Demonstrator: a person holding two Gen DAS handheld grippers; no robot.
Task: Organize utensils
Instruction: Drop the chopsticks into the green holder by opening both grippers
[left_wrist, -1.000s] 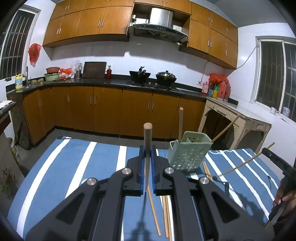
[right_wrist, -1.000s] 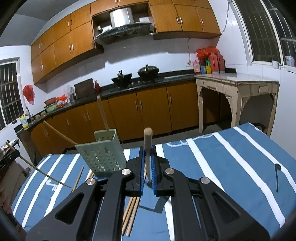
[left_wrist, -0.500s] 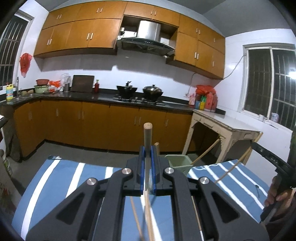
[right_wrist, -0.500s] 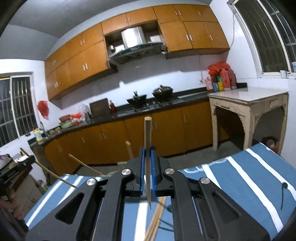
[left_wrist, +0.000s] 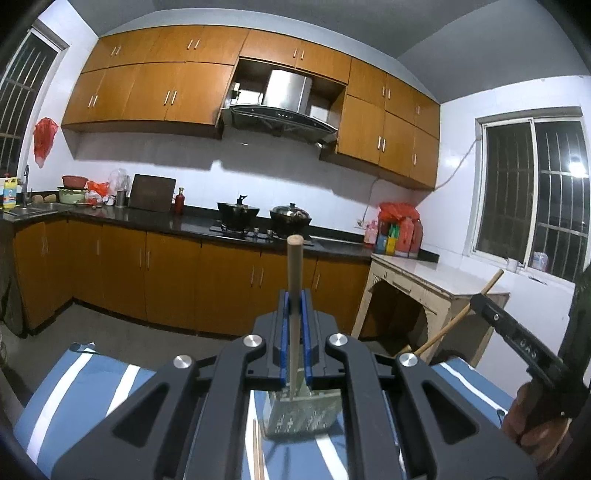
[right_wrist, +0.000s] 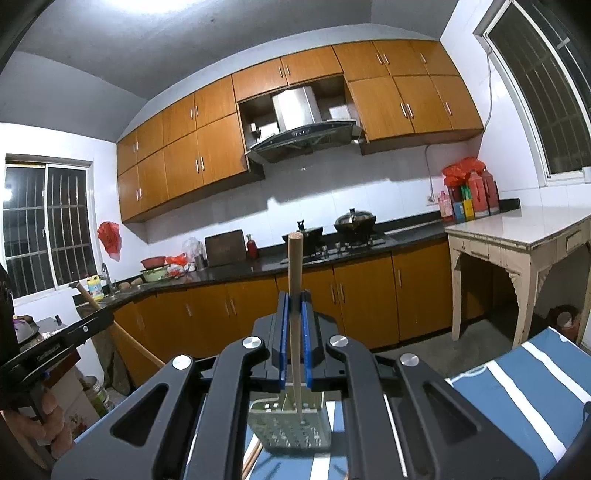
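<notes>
2 grippers, left (left_wrist: 294, 295) and right (right_wrist: 294, 295), each have fingers clamped on 1 upright chopstick (left_wrist: 295, 280).

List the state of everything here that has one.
Left tongs: shut on a chopstick, held upright.
Right tongs: shut on a second chopstick, held upright.
Basket: upright on the striped cloth, below both tongs.
Loose chopsticks: lying on the cloth beside the basket.
Pot: lidded, on the stove.
</notes>
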